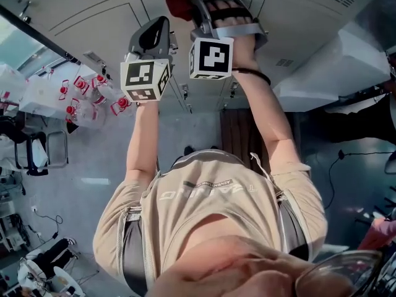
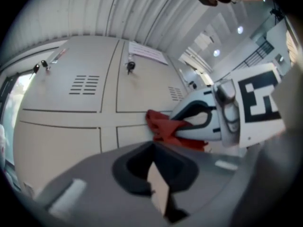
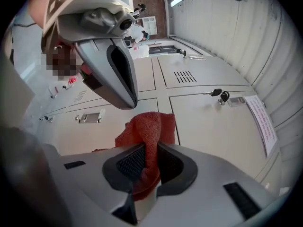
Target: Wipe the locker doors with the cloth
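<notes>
- Right gripper point(image 3: 147, 167): jaws clenched on the red cloth point(image 3: 149, 126). A fold of the cloth runs down between the two pads, and the rest bunches up just ahead of the jaw tips.
- Cloth position: it lies ahead of the right jaws and appears pressed on the locker doors point(image 3: 213, 131), at the seam where the door panels meet.
- Left gripper point(image 2: 152, 167): jaws brought together with nothing between them. The tips point at the doors, apart from the surface.
- Arm pose: both forearms reach forward from the torso, side by side. The right hand point(image 1: 241, 45) is extended farther than the left.
- Relative position: the left gripper sits just beside the right gripper, behind the right jaw tips and clear of the cloth.
- A key point(image 3: 218, 94) hangs in a door lock ahead and to the right of the right jaws.
</notes>
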Demonstrator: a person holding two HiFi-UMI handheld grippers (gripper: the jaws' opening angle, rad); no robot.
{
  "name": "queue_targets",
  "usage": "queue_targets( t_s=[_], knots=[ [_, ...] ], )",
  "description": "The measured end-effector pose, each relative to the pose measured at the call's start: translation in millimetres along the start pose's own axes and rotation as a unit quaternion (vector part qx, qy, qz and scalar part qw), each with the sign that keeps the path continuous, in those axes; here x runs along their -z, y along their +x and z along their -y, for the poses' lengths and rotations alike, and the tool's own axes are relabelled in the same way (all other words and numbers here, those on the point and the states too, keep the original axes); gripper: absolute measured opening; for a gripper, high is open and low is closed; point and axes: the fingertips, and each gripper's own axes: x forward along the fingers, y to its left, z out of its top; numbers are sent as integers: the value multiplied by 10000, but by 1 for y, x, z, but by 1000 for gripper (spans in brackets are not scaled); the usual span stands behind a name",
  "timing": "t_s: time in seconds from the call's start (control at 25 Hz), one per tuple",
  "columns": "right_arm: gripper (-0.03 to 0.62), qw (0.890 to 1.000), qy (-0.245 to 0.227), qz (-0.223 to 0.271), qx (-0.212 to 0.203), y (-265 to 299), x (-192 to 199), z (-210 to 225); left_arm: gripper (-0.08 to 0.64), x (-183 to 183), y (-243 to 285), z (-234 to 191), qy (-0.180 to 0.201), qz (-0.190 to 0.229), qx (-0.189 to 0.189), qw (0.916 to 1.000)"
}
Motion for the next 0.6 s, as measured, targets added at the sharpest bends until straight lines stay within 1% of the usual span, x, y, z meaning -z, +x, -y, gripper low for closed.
queue_targets(
  t_s=[0.12, 0.28, 0.44, 0.52, 0.6],
  knots=[
    [44, 10000, 24, -35, 58, 2, -1, -11, 3, 15, 0, -3, -51, -92, 6, 9999],
    [44, 9999, 58, -88, -109, 7, 0, -40, 3, 46, -2, 1, -147, -305, 107, 9994],
    [44, 9985, 171, -196, -474, 12, 5, -88, 3, 87, -5, 7, -295, -606, 248, 9974],
    [44, 9966, 219, -255, -756, 15, 11, -122, 3, 107, -7, 11, -339, -747, 304, 9962],
    [44, 9941, 240, -295, -1019, 16, 17, -159, 3, 129, -10, 18, -463, -875, 363, 9944]
  ],
)
